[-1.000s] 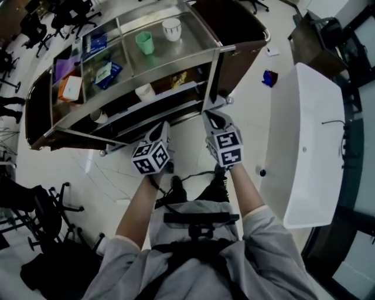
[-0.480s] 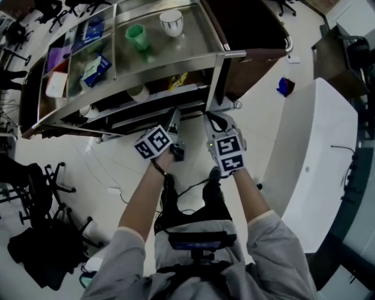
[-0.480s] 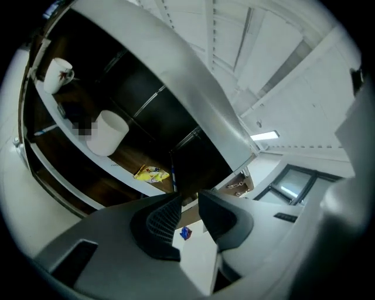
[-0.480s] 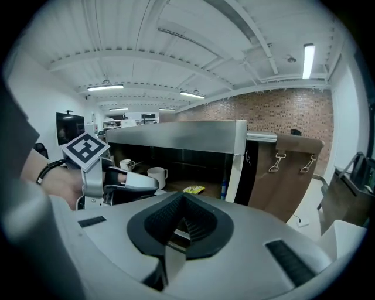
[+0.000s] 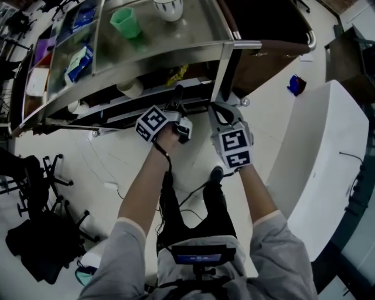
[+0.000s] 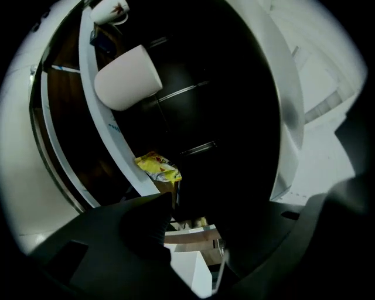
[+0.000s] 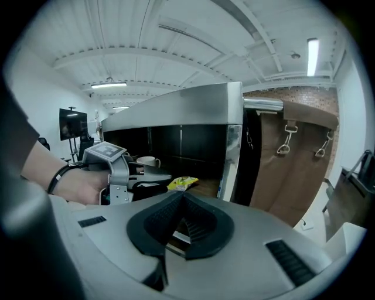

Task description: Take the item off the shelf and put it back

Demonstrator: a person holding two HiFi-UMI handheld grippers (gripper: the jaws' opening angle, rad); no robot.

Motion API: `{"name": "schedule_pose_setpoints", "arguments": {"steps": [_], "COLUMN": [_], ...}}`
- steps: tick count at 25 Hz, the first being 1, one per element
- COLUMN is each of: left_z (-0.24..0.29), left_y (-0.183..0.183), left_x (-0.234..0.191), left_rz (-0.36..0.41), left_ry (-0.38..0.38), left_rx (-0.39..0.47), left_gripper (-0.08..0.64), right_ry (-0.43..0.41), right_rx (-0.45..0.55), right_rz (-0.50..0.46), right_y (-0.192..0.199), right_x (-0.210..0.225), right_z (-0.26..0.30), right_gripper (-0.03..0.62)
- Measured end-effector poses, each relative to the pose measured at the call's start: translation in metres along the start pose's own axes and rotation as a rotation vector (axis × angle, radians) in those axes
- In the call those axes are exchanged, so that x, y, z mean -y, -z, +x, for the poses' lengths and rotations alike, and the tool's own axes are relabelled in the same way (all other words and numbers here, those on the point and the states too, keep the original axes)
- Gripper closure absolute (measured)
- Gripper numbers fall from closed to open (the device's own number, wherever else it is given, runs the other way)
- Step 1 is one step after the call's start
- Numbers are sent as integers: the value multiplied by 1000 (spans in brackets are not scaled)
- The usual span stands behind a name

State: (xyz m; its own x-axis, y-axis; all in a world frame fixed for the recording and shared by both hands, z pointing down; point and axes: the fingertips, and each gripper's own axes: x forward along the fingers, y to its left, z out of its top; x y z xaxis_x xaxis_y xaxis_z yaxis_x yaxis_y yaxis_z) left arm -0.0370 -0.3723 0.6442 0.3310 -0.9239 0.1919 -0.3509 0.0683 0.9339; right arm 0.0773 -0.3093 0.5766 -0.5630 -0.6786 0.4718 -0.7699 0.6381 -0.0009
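Observation:
A yellow snack packet [image 5: 179, 75] lies on the middle tier of the steel shelf cart [image 5: 176, 50]. It also shows in the left gripper view [image 6: 157, 167] and the right gripper view [image 7: 183, 183]. My left gripper [image 5: 179, 98] reaches in toward that tier, just short of the packet. Its jaws are opening, and the gap at my left gripper [image 6: 225, 234] holds nothing; the packet sits ahead of the left jaw's tip. My right gripper [image 5: 220, 112] hangs beside the cart's corner post. The pads of my right gripper [image 7: 183, 225] are shut together with nothing held.
A white cup [image 6: 126, 76] lies on the same tier left of the packet. On the top tier are a green cup [image 5: 124, 22], a white bowl [image 5: 169, 7] and blue packets [image 5: 79, 58]. A white table [image 5: 316, 170] stands to the right, chairs [image 5: 35, 234] to the left.
The left gripper has moved forward from below the cart to the middle tier, and its jaws have spread apart. The right gripper has kept beside the corner post.

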Motion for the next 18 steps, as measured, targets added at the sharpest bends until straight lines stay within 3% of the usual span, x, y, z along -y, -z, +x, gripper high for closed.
{"name": "schedule_pose_setpoints", "arguments": {"steps": [5, 18], "left_z": [20, 47], "left_y": [-4, -13], "left_x": [-21, -29], "left_rz": [-98, -117], "left_ry": [-13, -13], "left_rx": [35, 55], "left_gripper": [357, 357], "right_ry": [10, 11], "right_rx": [-7, -37], "right_rz": [26, 59], "right_y": [15, 32], "right_x": [11, 19], "right_z": [9, 25], "right_gripper": [583, 583]}}
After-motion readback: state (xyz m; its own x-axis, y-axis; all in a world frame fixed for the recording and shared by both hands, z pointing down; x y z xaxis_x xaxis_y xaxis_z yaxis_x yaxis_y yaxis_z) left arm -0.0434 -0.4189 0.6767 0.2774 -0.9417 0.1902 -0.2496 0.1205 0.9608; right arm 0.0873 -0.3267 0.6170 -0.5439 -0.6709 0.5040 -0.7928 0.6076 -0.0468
